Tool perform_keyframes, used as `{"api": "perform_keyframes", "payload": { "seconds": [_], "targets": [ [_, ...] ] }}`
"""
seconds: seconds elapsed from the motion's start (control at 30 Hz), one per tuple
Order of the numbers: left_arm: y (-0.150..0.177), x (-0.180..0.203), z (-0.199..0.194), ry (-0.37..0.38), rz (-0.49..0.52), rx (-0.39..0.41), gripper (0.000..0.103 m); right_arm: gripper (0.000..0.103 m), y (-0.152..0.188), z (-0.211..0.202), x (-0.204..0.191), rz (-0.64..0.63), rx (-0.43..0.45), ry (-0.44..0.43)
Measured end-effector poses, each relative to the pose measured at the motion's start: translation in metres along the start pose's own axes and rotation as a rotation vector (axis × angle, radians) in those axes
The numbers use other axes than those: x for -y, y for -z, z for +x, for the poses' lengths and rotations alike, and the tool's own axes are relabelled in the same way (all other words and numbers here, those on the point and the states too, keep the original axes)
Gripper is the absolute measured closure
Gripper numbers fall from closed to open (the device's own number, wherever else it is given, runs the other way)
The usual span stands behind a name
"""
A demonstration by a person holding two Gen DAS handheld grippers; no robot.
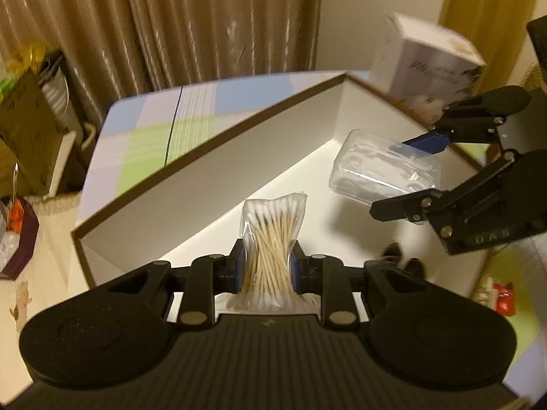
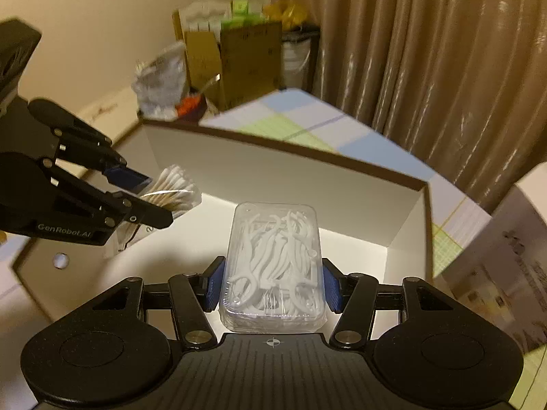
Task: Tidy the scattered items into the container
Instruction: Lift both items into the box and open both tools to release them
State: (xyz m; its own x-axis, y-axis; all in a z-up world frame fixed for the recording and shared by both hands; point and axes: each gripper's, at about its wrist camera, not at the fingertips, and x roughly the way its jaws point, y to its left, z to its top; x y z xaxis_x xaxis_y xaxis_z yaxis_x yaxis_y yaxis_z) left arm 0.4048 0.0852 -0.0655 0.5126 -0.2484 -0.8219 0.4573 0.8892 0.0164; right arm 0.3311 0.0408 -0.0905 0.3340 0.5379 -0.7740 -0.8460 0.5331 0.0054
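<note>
My left gripper [image 1: 268, 266] is shut on a clear bag of cotton swabs [image 1: 271, 239] and holds it over the open white box [image 1: 212, 167] with a brown rim. My right gripper [image 2: 273, 283] is shut on a clear plastic case of white floss picks [image 2: 273, 259], also over the box [image 2: 307, 177]. In the left wrist view the right gripper [image 1: 410, 174] holds the floss case [image 1: 379, 167] at the box's right end. In the right wrist view the left gripper [image 2: 150, 198] holds the swab bag [image 2: 174, 188] at the left.
The box sits on a table with a blue, green and white checked cloth [image 1: 150, 130]. A white carton [image 1: 424, 58] stands beyond the box's far right corner. Brown curtains [image 1: 171, 17] hang behind. Cardboard boxes and bags [image 2: 225, 51] clutter the floor beside the table.
</note>
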Motion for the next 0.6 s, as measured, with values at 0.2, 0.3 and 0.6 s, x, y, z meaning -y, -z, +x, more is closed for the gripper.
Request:
{"api": "perform_keyframes", "payload": {
  "seconds": [0.2, 0.3, 0.6],
  "targets": [
    [-0.007, -0.016, 0.044, -0.023, -0.059, -0.099, 0.082, 0.044, -0.009, 0.041, 0.013, 0.005, -0.066, -0.003],
    [-0.008, -0.020, 0.059, -0.022, -0.077, -0.123, 0.082, 0.044, -0.012, 0.056, 0.017, 0.005, -0.089, -0.006],
    [-0.008, -0.026, 0.079, -0.056, -0.091, -0.147, 0.071, 0.044, -0.013, 0.071, 0.022, 0.043, -0.133, -0.011]
  ]
}}
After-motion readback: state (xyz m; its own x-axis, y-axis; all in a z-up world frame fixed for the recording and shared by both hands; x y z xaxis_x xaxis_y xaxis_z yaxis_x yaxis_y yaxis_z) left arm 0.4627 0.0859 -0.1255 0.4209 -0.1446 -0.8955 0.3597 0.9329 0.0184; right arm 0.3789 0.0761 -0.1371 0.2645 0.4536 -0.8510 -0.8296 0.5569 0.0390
